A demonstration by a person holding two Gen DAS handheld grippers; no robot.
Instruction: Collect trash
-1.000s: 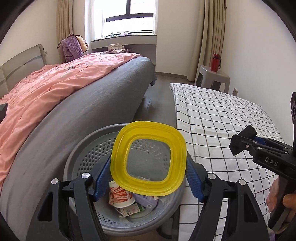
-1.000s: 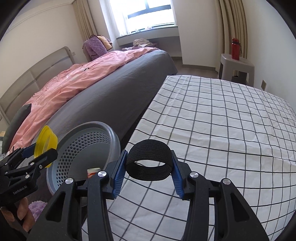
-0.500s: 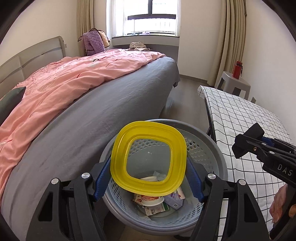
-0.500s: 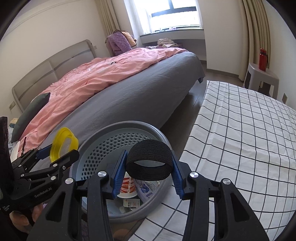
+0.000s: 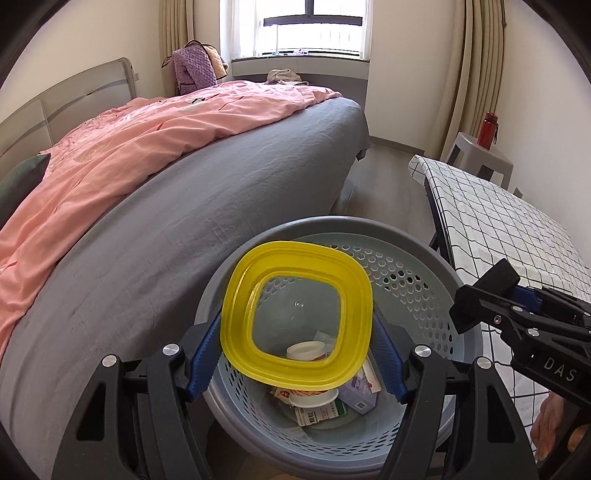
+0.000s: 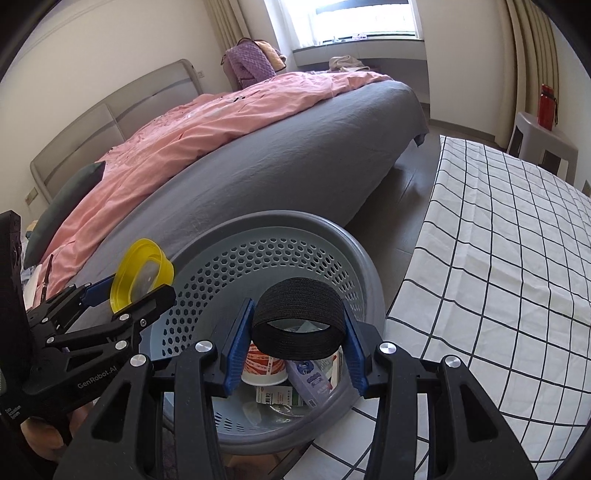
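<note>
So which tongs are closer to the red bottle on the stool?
Right. The right tongs hold a black band by the checked table, on the red bottle's side; the left tongs sit bedside.

bed [image 5: 229, 192]: grey sheet, pink duvet | window [image 5: 314, 26]: bright | walls: cream

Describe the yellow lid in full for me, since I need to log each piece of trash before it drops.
The yellow lid is a rounded-square plastic piece with a stepped yellow rim around a clear centre panel, through which the basket shows. It is clamped edge to edge between the blue pads of the left gripper, standing tilted up on edge, touching nothing else. It hangs above the open grey perforated basket, beside the bed, over the cup and cartons inside.
</note>
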